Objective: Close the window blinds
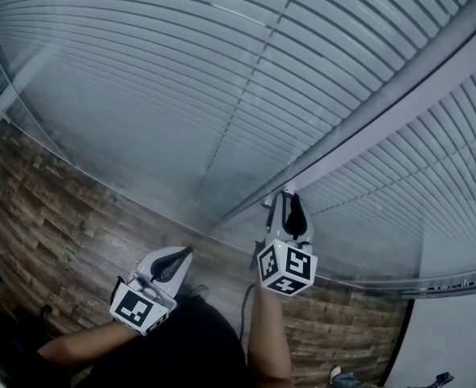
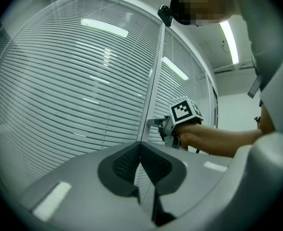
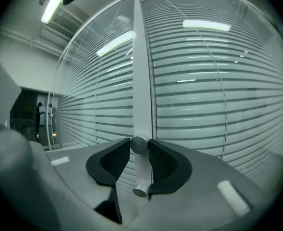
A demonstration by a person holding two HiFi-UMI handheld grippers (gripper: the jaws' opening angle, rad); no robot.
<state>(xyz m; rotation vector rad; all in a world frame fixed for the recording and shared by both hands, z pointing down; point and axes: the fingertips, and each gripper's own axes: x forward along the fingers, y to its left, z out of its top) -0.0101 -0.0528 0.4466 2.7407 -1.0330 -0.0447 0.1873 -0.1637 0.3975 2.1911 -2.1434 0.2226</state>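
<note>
While right gripper [image 1: 286, 202] fingers [image 3: 163, 163] clamp knob [image 3: 138, 144] on mullion [image 3: 141, 71], left gripper [image 1: 185, 255] fingers [image 2: 124, 165] pinched empty near blinds [image 1: 141, 71].

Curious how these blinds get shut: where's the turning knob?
The knob sits on the upright frame post between the two panes, clamped in the right hand-held gripper, right of centre in the head view.

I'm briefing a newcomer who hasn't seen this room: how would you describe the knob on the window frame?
Find the wall of slatted blinds, then the pale frame post dividing it. The knob is a small round silvery stub jutting from that post, the only fitting seen sticking out of it, with the right hand-held gripper closed on it.
</note>
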